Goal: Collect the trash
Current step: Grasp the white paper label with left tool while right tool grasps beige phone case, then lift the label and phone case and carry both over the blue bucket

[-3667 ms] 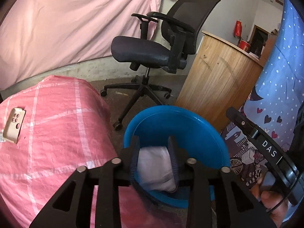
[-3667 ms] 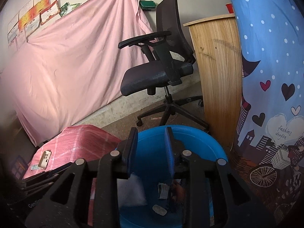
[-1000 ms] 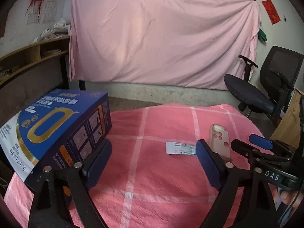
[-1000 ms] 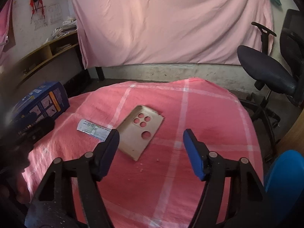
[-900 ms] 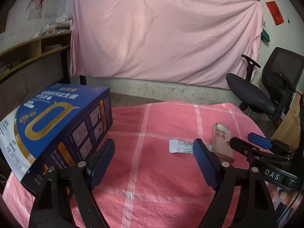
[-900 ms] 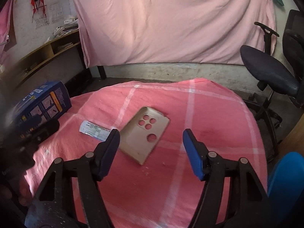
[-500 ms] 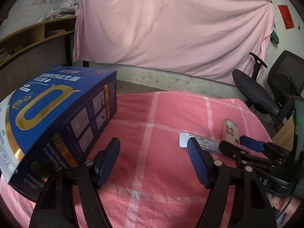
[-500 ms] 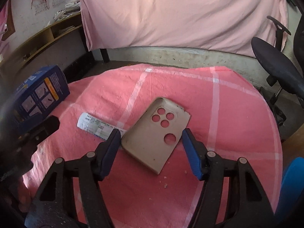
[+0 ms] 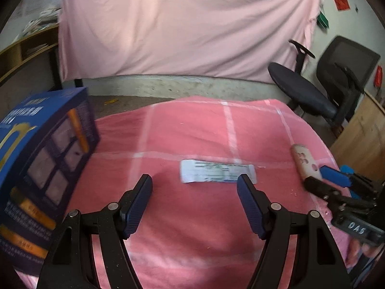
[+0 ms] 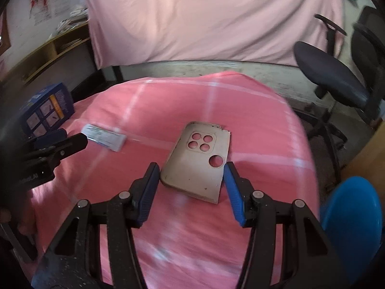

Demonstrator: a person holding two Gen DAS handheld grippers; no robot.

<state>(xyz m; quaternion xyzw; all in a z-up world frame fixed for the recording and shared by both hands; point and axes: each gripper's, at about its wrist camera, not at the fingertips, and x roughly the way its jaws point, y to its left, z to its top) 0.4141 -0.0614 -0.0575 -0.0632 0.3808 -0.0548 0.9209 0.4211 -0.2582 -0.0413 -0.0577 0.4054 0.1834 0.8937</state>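
Note:
A white paper slip (image 9: 217, 174) lies flat on the pink checked cloth (image 9: 192, 134). My left gripper (image 9: 195, 185) is open, its fingertips just short of the slip on either side. A beige phone case (image 10: 198, 161) with round holes lies on the cloth. My right gripper (image 10: 191, 171) is open, its blue pads flanking the case's near end. The slip also shows in the right wrist view (image 10: 104, 137), and the case in the left wrist view (image 9: 304, 162). The blue bin (image 10: 352, 219) stands at the table's right edge.
A dark blue carton (image 9: 41, 168) stands at the left of the table, close to my left gripper. A black office chair (image 10: 336, 77) stands to the right beyond the table. A wooden cabinet (image 9: 361, 132) is at the far right. A pink sheet (image 9: 187, 24) hangs behind.
Both grippers have moved forward and down. The left now brackets the paper slip; the right now brackets the phone case. Both stay open.

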